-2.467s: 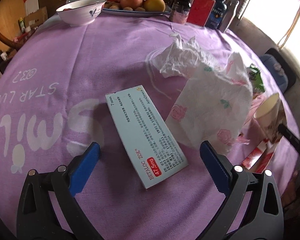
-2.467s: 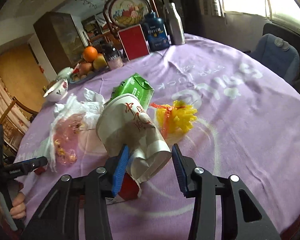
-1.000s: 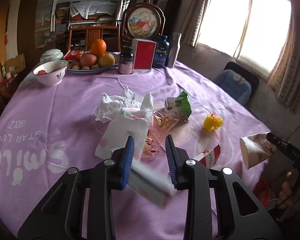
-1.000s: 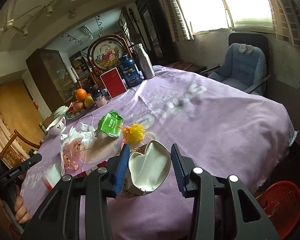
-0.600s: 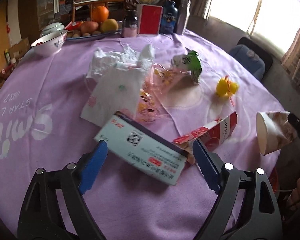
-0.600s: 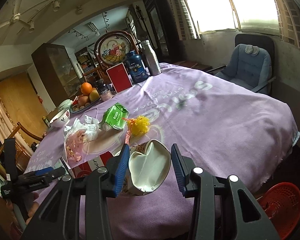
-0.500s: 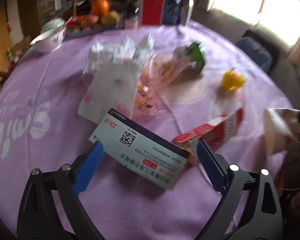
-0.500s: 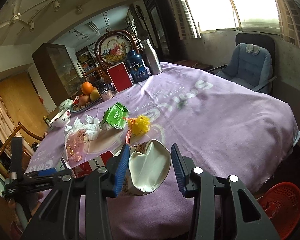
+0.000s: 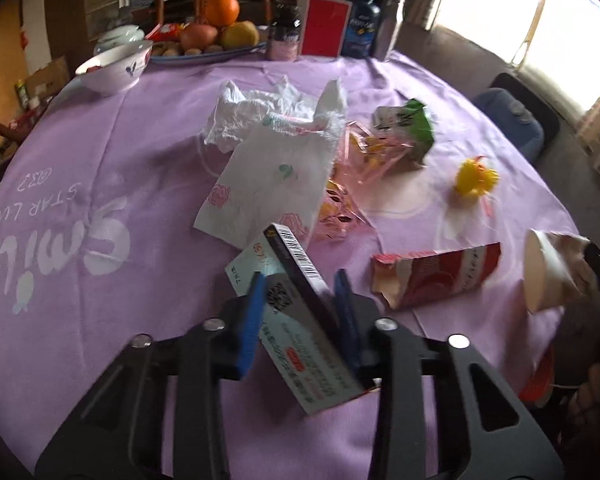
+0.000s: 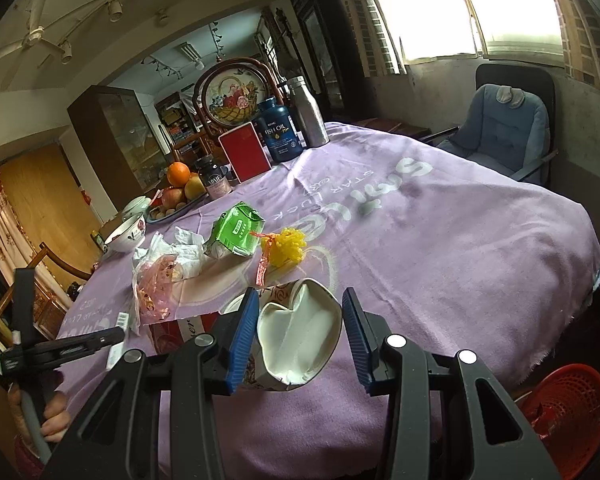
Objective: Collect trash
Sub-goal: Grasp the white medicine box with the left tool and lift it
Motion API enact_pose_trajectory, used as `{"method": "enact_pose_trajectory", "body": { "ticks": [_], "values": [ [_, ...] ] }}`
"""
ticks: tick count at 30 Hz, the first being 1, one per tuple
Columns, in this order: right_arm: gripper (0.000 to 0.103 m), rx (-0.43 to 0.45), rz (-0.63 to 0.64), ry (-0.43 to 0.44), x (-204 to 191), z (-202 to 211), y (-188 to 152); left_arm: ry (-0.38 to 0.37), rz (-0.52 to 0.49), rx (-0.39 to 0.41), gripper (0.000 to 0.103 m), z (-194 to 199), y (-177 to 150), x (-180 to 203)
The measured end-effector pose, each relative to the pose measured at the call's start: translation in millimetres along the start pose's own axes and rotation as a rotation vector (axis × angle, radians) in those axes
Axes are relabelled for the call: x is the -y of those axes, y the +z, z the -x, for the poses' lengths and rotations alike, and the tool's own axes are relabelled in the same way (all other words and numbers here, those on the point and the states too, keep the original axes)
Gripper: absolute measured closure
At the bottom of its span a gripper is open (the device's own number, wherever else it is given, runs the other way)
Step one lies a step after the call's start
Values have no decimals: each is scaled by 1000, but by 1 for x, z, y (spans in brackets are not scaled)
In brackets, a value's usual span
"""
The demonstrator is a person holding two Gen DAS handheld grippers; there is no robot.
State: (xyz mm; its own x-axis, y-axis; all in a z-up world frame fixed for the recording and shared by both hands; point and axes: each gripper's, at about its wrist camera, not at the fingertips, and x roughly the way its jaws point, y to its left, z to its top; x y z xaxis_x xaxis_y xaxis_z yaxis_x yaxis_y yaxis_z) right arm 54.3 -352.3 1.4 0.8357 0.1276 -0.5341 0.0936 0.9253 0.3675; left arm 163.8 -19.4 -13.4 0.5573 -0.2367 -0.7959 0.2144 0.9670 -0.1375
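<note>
Both grippers were now loaded: left gripper (image 9: 300, 300) jaws had just closed on the box (image 9: 296, 312); right gripper (image 10: 300, 332) jaws stayed pinching the cup (image 10: 300, 344), bin-ready.

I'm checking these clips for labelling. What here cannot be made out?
- Medicine box, left wrist view: motion blur smears its print; the left tool covers its middle.
- Paper cup, right wrist view: its base hides behind the crushed rim and the right tool.
- Red basket, right wrist view: cut by the edge, contents unclear.
</note>
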Motion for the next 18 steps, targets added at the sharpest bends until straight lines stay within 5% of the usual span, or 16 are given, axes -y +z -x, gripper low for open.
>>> {"method": "enact_pose_trajectory", "body": {
  "ticks": [4, 10, 14, 16, 18],
  "values": [
    [60, -38, 26, 8, -4, -7, -3, 25, -71, -20, 66, -7, -7, 17],
    [60, -63, 34, 17, -9, -14, -9, 152, -92, -47, 34, -24, -15, 23],
    [59, -73, 28, 26, -9, -17, -10, 126, -76, -66, 34, -25, -16, 20],
    [56, -85, 17, 34, -7, -20, -12, 121, -97, -52, 49, -23, -17, 23],
    [51, -103, 6, 38, -5, -25, -14, 116, -105, -38, 51, -21, -18, 25]
  ]
}}
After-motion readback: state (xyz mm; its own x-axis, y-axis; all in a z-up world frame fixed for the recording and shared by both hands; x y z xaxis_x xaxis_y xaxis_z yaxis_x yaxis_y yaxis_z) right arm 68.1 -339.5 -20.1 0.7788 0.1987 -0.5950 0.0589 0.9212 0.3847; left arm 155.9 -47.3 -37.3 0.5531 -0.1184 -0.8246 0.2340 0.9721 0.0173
